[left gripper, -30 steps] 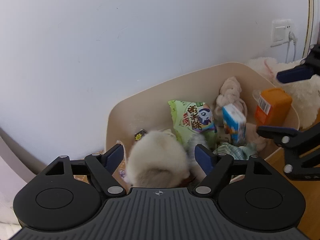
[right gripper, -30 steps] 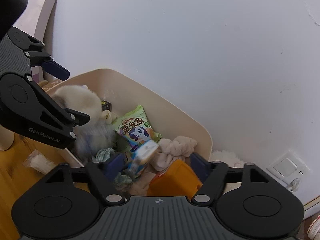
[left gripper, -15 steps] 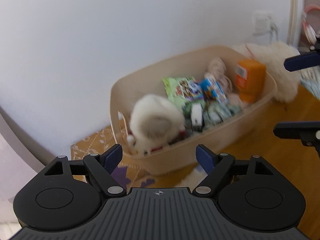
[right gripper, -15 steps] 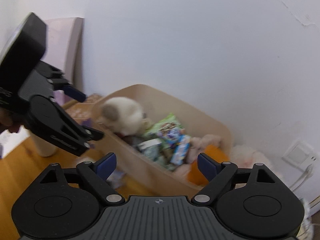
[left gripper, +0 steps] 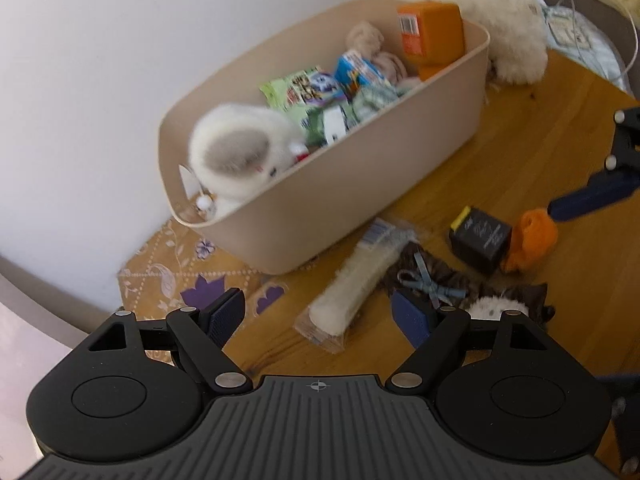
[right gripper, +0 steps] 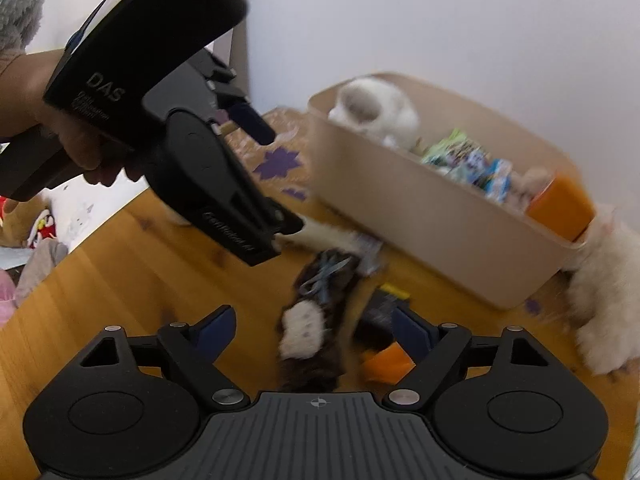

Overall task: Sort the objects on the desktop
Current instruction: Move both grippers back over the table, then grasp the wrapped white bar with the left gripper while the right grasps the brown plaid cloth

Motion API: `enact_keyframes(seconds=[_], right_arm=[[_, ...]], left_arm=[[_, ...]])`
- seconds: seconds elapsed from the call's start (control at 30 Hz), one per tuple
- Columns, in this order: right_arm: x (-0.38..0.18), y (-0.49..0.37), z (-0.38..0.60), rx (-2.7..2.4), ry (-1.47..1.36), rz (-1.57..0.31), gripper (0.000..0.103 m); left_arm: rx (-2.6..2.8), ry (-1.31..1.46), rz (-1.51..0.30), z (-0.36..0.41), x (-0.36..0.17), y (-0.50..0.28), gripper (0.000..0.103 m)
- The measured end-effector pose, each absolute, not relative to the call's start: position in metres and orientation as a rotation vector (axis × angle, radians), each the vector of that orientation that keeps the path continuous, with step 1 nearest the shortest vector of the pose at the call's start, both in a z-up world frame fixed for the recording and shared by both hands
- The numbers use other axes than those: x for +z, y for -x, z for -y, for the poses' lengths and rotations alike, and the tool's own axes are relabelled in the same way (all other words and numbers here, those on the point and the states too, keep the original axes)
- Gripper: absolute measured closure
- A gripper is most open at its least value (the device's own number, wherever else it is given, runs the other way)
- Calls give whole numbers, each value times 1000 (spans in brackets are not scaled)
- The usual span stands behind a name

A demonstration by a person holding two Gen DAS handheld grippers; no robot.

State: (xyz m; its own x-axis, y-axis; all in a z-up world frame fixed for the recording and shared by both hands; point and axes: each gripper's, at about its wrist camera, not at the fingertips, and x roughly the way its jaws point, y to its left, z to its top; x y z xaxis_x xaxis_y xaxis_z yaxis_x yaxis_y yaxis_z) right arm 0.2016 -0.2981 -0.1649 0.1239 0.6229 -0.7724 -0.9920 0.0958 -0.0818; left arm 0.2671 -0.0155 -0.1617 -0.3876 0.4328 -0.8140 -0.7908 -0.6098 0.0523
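White wall (left gripper: 100,60); wood table (left gripper: 560,128); patterned mat (left gripper: 176,268).

black grippers (left gripper: 316,316) with blue pads (left gripper: 226,314); silver screws; white "das" lettering (right gripper: 104,86)

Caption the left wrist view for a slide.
Open left tool hovers over a packaged fluffy white item on the wooden table, beside a filled beige bin.

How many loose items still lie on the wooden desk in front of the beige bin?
4: a wrapped white fluffy pack beside the bin, a brown bow-tied plush, a black box, an orange piece. More may be hidden behind the hand-held grippers.
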Motion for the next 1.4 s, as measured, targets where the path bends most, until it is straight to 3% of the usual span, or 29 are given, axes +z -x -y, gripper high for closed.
enact_keyframes(seconds=[0.63, 1.03, 1.1, 1.13, 1.2, 1.27, 1.4], right_arm=[[-217, -215, 266, 1322, 777, -815, 23], [-231, -235, 265, 1301, 782, -843, 33], [-232, -236, 266, 1301, 781, -846, 39], [-232, -236, 267, 1300, 778, -845, 42], [-232, -237, 269, 1299, 771, -837, 63], [-231, -240, 271, 1294, 760, -839, 68], [-231, -243, 278, 1293, 751, -848, 70]], left_arm=[[2023, 1063, -531, 1, -203, -247, 21], [2008, 1028, -555, -12, -222, -242, 21], [2003, 1032, -546, -12, -223, -241, 22], [1994, 1032, -537, -12, -222, -242, 24], [1957, 1027, -510, -11, -221, -243, 45], [1921, 1015, -521, -13, -218, -247, 64], [1898, 964, -617, -20, -215, -261, 74]])
